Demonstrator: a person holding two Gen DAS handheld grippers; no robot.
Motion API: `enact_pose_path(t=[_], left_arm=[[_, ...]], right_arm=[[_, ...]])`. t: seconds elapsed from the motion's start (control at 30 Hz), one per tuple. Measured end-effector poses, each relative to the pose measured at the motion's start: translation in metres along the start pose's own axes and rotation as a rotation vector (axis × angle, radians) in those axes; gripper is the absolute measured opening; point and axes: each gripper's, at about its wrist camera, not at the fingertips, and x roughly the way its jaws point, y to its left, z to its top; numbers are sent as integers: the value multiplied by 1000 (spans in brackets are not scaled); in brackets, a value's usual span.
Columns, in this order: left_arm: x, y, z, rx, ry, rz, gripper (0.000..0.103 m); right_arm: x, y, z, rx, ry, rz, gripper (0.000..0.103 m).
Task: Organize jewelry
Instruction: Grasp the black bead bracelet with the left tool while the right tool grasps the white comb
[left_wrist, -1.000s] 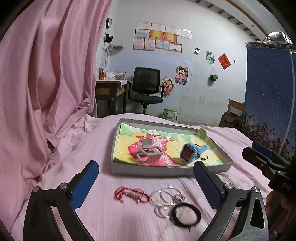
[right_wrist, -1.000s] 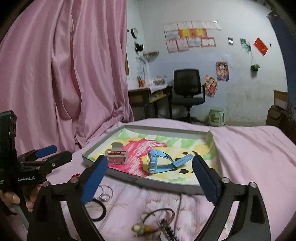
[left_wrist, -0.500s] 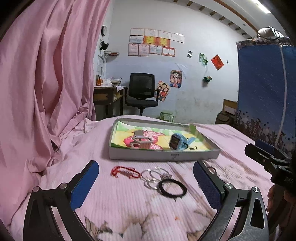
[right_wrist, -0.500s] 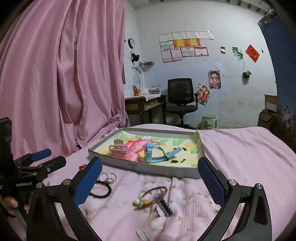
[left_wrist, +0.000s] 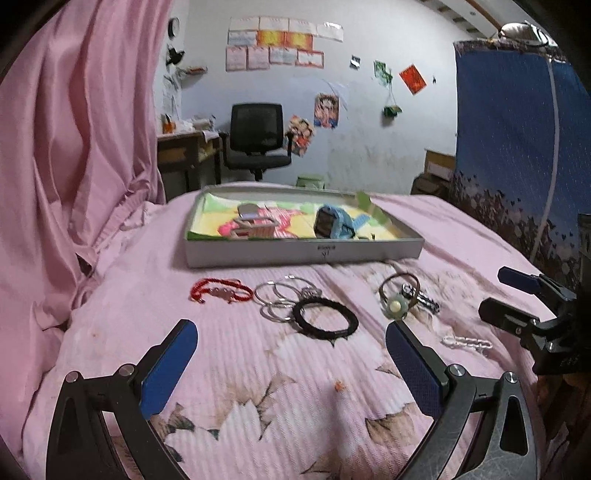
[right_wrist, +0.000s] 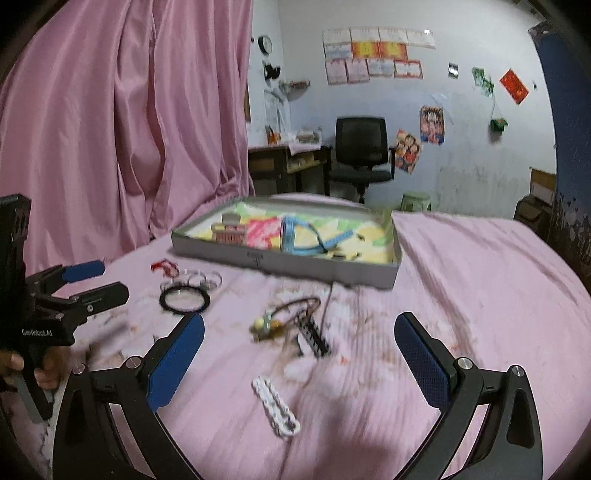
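Observation:
A shallow grey tray (left_wrist: 303, 254) (right_wrist: 280, 260) with a bright lining sits on the pink bed and holds a blue watch (left_wrist: 334, 221) (right_wrist: 295, 236) and a grey-pink watch (left_wrist: 255, 225). In front of it lie a red cord bracelet (left_wrist: 219, 290), silver rings (left_wrist: 277, 299), a black bangle (left_wrist: 325, 317) (right_wrist: 184, 299), a brown bead bracelet (left_wrist: 397, 299) (right_wrist: 288, 317) and a white chain (left_wrist: 467, 343) (right_wrist: 275, 406). My left gripper (left_wrist: 291, 354) and right gripper (right_wrist: 299, 350) both stand open with nothing between the fingers, short of the jewelry.
A pink curtain (left_wrist: 74, 147) hangs on the left. A blue patterned cloth (left_wrist: 517, 147) stands on the right. Beyond the bed are a black office chair (left_wrist: 256, 140), a desk (left_wrist: 184, 147) and a green stool (right_wrist: 415, 201).
Both grippers have drawn back and sunk lower. The tray now looks farther off and seen more from the side, and more loose jewelry shows in front. The right jaws widened slightly.

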Motion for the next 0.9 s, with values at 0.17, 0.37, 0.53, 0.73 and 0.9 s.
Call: enact_pose_path(t=[0.17, 0.37, 0.53, 0.73, 0.9], left_arm=[[11, -2, 0, 9, 51, -22, 103], [18, -2, 0, 21, 81, -46, 98], [28, -5, 4, 32, 112, -65, 92], [43, -7, 9, 36, 157, -87, 80], [53, -9, 10, 32, 192, -104, 72]], right_arm=[[7, 0, -9, -6, 75, 18, 96], [18, 7, -19, -50, 162, 66, 60], [24, 9, -28, -63, 221, 101, 38], [30, 8, -35, -37, 260, 119, 32], [36, 9, -39, -6, 277, 121, 22]])
